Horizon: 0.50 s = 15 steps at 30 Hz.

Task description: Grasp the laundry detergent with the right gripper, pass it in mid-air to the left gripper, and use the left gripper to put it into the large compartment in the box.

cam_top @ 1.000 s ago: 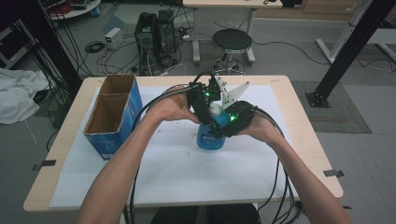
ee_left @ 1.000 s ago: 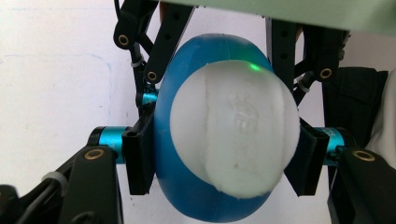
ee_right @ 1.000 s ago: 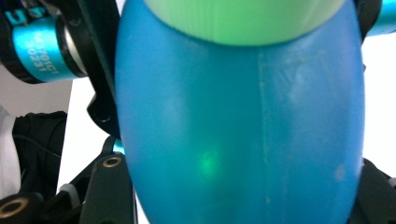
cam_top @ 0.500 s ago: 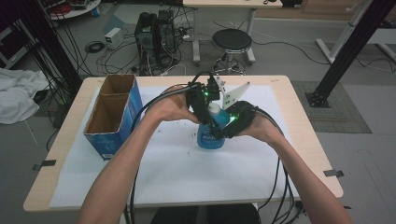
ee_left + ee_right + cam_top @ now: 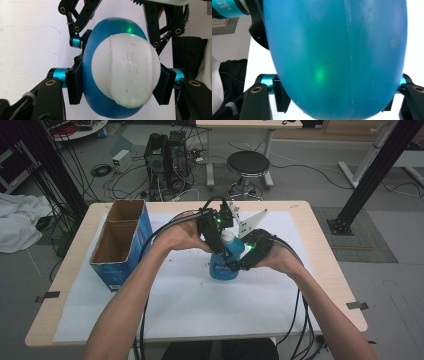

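A blue bottle [image 5: 222,265] with a white cap [image 5: 126,76] is stood upright near the middle of the white sheet [image 5: 190,305] that covers the table [image 5: 330,285]. The left gripper [image 5: 216,231] is brought down on it from above, and its jaws are clamped on the cap from both sides, as is seen in the left gripper view. The right gripper [image 5: 245,255] is held against the bottle's body from the right; its jaws have just been opening, the blue body is set between them, and whether the pads still press on it cannot be told. An open cardboard box [image 5: 120,245] is stood well to the left.
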Available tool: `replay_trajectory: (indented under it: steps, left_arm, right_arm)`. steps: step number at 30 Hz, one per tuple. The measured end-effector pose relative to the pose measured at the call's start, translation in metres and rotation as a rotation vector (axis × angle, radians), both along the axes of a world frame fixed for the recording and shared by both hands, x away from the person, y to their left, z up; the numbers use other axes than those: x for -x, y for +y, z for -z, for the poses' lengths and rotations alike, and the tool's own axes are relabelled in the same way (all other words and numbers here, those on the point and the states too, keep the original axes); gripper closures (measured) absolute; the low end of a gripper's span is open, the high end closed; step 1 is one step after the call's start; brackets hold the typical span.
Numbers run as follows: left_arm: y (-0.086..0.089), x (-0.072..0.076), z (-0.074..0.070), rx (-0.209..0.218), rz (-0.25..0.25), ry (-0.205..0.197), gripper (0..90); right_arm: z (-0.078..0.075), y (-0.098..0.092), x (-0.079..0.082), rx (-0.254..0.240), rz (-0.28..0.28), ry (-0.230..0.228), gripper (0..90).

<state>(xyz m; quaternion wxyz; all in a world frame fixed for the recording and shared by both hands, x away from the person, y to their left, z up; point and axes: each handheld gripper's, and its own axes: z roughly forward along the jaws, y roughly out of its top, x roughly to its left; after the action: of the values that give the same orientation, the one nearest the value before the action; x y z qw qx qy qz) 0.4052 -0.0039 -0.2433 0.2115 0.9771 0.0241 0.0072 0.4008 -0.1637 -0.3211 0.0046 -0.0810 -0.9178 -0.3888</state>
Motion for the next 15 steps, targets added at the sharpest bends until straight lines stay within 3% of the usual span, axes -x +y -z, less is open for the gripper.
replay_trajectory:
  steps: [2,4,5,7,13,14,15]
  left_arm:
    - [0.0003,0.0001,-0.0005,-0.002,0.004,0.000,37.9]
    - [0.0006,0.0003,-0.0008,-0.004,0.007,-0.003,37.9]
    - [0.0007,0.0004,-0.0006,-0.005,0.004,-0.002,37.9]
    - [0.0010,0.0003,-0.0008,-0.007,0.005,-0.002,37.9]
    - [0.0022,0.0006,-0.0015,-0.005,-0.001,-0.005,37.9]
    - [0.0025,0.0006,-0.0019,-0.005,0.001,-0.002,37.9]
    - [0.0027,0.0007,-0.0018,-0.004,-0.001,-0.001,37.9]
  right_arm:
    - [0.0000,-0.0001,0.0001,0.001,0.005,0.002,23.6]
    - [0.0006,-0.0001,-0.0016,-0.007,0.004,-0.023,23.3]
    - [0.0001,-0.0005,-0.0015,-0.007,0.001,-0.019,23.3]
    - [-0.0010,-0.0007,0.0020,-0.011,0.010,0.032,23.3]
    - [-0.0004,-0.0010,0.0027,-0.001,0.006,0.031,23.0]
    - [0.0008,-0.0007,0.0004,0.007,0.010,0.001,22.8]
    - [0.0003,-0.0005,0.0016,0.017,0.020,0.017,22.7]
